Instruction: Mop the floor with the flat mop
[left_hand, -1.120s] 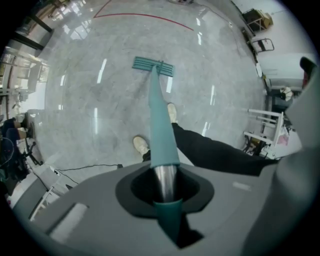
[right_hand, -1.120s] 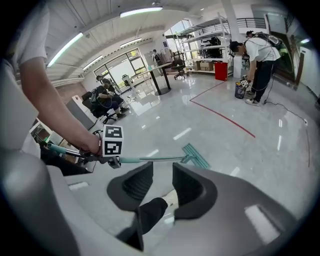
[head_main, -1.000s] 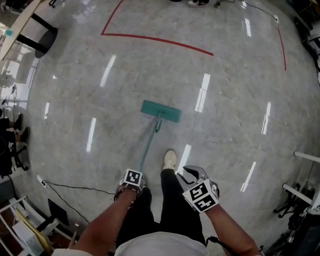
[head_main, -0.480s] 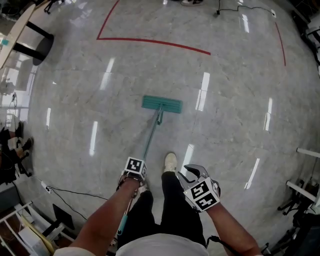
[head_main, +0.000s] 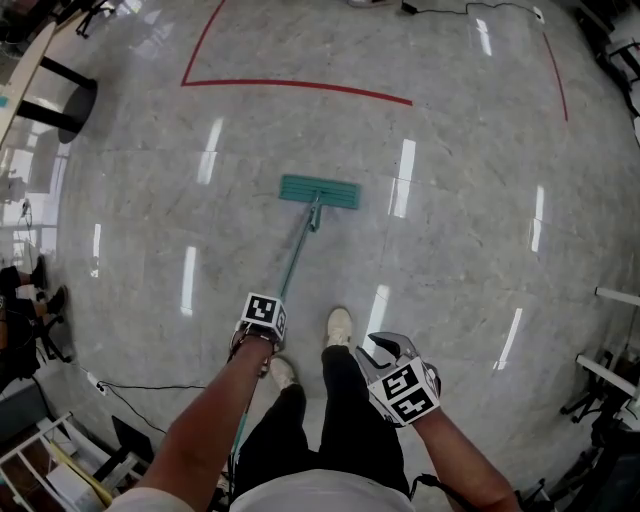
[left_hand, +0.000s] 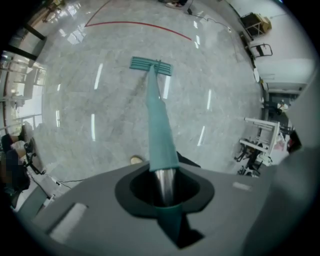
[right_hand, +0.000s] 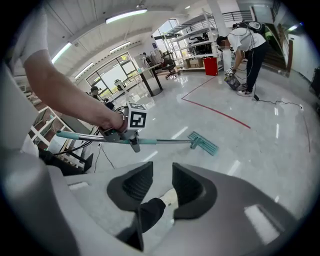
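Left gripper (head_main: 262, 322) clamps mop (head_main: 298, 250) — head (head_main: 319, 191) well off red line (head_main: 300, 86).

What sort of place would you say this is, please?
Probably a large workshop or lab hall: a glossy stone floor marked with red tape lines, metal shelving racks at the far side, and tall windows.

A thin red tape line (head_main: 300, 85) crosses the far side, with another stretch at the far right. A black cable (head_main: 140, 386) trails at the near left. A round black pedestal base (head_main: 78, 103) stands far left, and a white tubular metal rack (left_hand: 252, 144) stands right. Farther off, a person in a white top (right_hand: 245, 35) bends beside what looks like a red bin (right_hand: 210, 66).
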